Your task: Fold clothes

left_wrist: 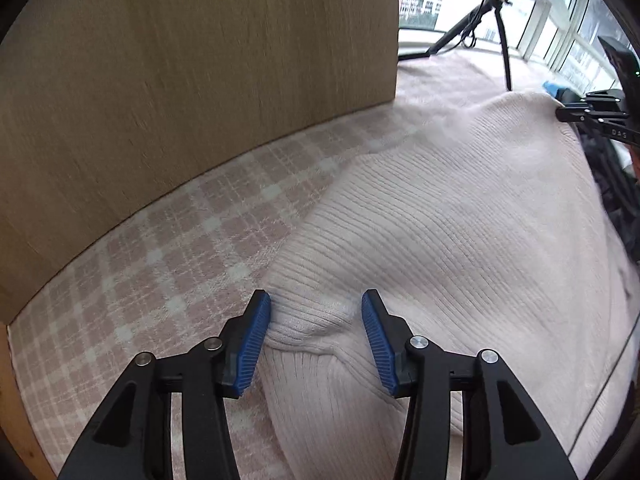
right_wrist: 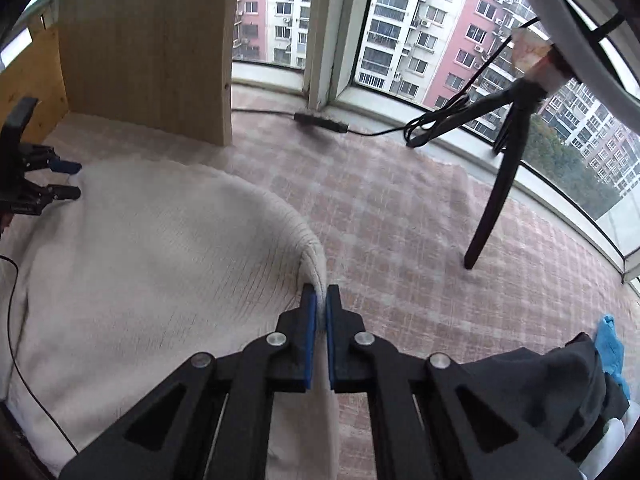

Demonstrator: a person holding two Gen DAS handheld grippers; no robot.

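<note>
A pale pink ribbed sweater (left_wrist: 460, 220) lies spread on a pink checked cover (left_wrist: 160, 280). My left gripper (left_wrist: 316, 308) stands open astride a bunched corner of it; the left blue pad (left_wrist: 254, 340) touches the knit, the right pad stands just clear. In the right wrist view the sweater (right_wrist: 160, 260) fills the left side. My right gripper (right_wrist: 321, 300) is shut on its edge, and the pinched fold rises above the cover (right_wrist: 400, 220). The left gripper (right_wrist: 60, 180) shows at that view's far left, over the sweater's other end.
A wooden panel (left_wrist: 180, 80) stands upright behind the sweater. A black tripod leg (right_wrist: 496, 192) rests on the cover at the right, with a power strip (right_wrist: 320, 120) and cable by the window. A dark garment (right_wrist: 560, 392) and blue cloth (right_wrist: 610, 344) lie near right.
</note>
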